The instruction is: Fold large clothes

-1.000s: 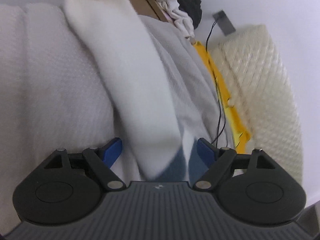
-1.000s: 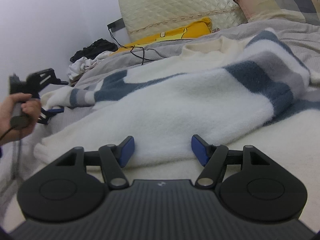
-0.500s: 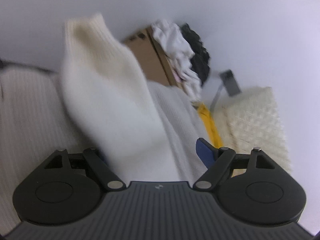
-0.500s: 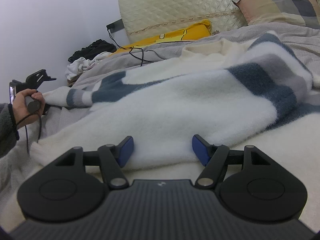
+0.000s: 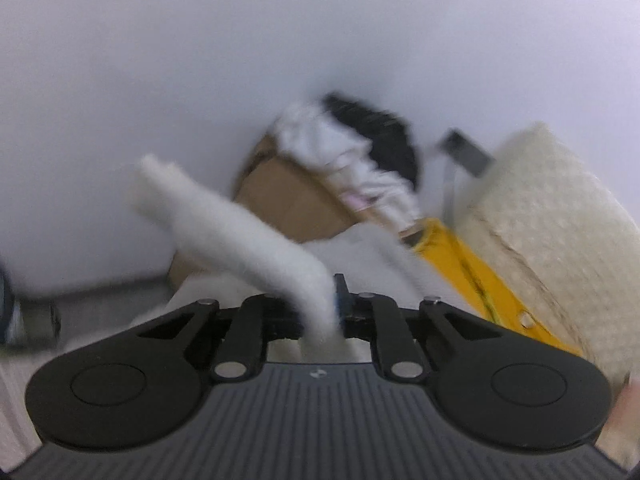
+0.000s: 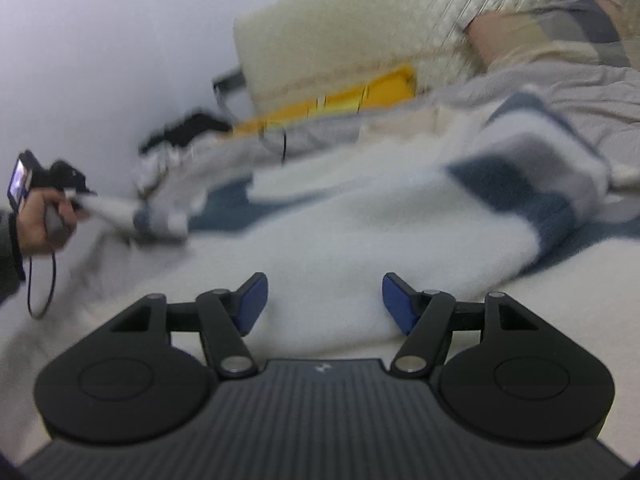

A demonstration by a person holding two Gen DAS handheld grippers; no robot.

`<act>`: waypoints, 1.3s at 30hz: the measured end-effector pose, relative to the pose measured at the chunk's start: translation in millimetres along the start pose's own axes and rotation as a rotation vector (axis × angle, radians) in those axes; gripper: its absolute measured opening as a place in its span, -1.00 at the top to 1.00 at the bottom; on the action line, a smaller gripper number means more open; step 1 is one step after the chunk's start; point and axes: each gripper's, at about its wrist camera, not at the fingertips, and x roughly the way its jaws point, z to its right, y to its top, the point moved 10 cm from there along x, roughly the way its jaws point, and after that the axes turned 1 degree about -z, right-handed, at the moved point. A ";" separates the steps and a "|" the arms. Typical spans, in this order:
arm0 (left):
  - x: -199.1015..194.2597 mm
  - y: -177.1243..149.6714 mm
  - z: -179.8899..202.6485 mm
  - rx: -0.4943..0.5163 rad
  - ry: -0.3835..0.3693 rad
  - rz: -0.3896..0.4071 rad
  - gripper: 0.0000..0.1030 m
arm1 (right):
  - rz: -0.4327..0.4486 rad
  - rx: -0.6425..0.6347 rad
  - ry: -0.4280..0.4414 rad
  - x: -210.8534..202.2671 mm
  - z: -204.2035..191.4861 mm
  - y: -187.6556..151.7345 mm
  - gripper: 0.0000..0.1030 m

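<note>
Spread across the bed: a large fluffy white sweater with navy and grey stripes (image 6: 360, 232), body lying flat, one striped sleeve folded up at the right side, the other sleeve pulled out to the left. White cuff of that sleeve (image 5: 240, 236) pinched in the left gripper (image 5: 334, 312), jaws closing to almost nothing, pads pressing on the fabric, cuff end sticking up and forward past the fingers. In the right wrist view, the same left gripper (image 6: 78, 200) seen at the far left edge, gripped by a hand (image 6: 42, 220) with a dark sleeve, the striped sleeve stretched from it back toward the body. Right gripper (image 6: 322, 300) low over the near hem of the sweater, blue pads well apart, white fabric seen between them but not pressed, nothing held. Beyond the sweater: grey bed cover (image 6: 580, 92), yellow cushion (image 6: 332, 100), cream quilted headboard (image 6: 360, 32), checked pillow (image 6: 560, 28). Near the wall, a brown cardboard box (image 5: 288, 200) with white and black clothes (image 5: 352, 148) heaped on top. Both views blurred.
</note>
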 end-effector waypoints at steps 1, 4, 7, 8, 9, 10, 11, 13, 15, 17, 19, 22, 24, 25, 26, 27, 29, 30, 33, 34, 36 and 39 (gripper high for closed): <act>-11.6 4.8 15.8 0.036 -0.019 0.017 0.72 | 0.019 0.002 -0.003 -5.0 0.0 5.3 -0.29; -47.0 18.3 71.2 0.148 -0.079 0.051 0.72 | 0.030 0.005 -0.026 -18.4 1.5 17.8 -0.29; -85.0 24.6 130.1 0.248 -0.151 0.077 0.73 | 0.023 -0.034 -0.057 -34.9 3.7 27.4 -0.29; -98.5 23.4 150.2 0.287 -0.176 0.082 0.73 | 0.022 -0.043 -0.073 -43.1 6.7 29.9 -0.29; -112.9 20.9 171.7 0.326 -0.207 0.088 0.73 | 0.013 -0.045 -0.090 -52.1 10.7 31.6 -0.29; -126.2 16.7 189.5 0.356 -0.232 0.092 0.74 | 0.004 -0.050 -0.107 -62.0 15.0 33.0 -0.29; -140.6 11.3 207.7 0.385 -0.256 0.097 0.74 | 0.002 -0.063 -0.130 -72.2 18.9 34.3 -0.29; -168.1 -2.5 242.8 0.437 -0.301 0.099 0.74 | -0.003 -0.085 -0.194 -95.6 28.0 35.8 -0.29; -197.4 -20.1 275.5 0.485 -0.346 0.104 0.74 | -0.009 -0.076 -0.247 -116.7 39.2 37.6 -0.29; -225.1 -41.3 302.7 0.526 -0.386 0.097 0.75 | -0.006 -0.043 -0.272 -137.7 49.6 39.4 -0.29; -253.0 -66.9 325.4 0.569 -0.419 0.089 0.75 | -0.013 0.016 -0.283 -156.4 59.8 39.8 -0.29; -289.9 -114.1 350.7 0.648 -0.445 0.079 0.75 | 0.004 0.069 -0.271 -177.8 68.0 43.7 -0.29; -300.4 -152.6 368.4 0.698 -0.461 0.064 0.74 | 0.027 0.066 -0.262 -188.3 69.5 48.6 -0.29; -310.1 -173.3 371.8 0.720 -0.468 0.057 0.74 | 0.043 0.072 -0.258 -194.1 72.3 50.3 -0.29; -316.1 -194.2 375.9 0.744 -0.474 0.048 0.74 | 0.052 0.084 -0.253 -196.9 74.6 52.4 -0.29; -321.1 -216.3 379.2 0.766 -0.480 0.036 0.74 | 0.059 0.104 -0.241 -200.5 78.2 53.1 -0.29; -328.5 -263.0 381.3 0.800 -0.485 0.003 0.74 | 0.068 0.136 -0.232 -207.0 86.8 53.7 -0.29; -328.1 -286.4 378.5 0.812 -0.486 -0.021 0.74 | 0.069 0.149 -0.232 -208.4 92.6 53.4 -0.29; -322.7 -363.5 358.1 0.850 -0.463 -0.125 0.74 | 0.074 0.201 -0.227 -213.0 109.8 53.6 -0.29; -322.8 -389.9 349.6 0.869 -0.451 -0.157 0.74 | 0.077 0.223 -0.232 -214.3 116.8 53.9 -0.30; -320.0 -440.1 334.2 0.906 -0.442 -0.221 0.74 | 0.081 0.262 -0.240 -214.1 127.7 54.7 -0.32; -308.7 -499.1 312.7 0.949 -0.423 -0.289 0.74 | 0.084 0.294 -0.242 -212.3 138.8 53.8 -0.33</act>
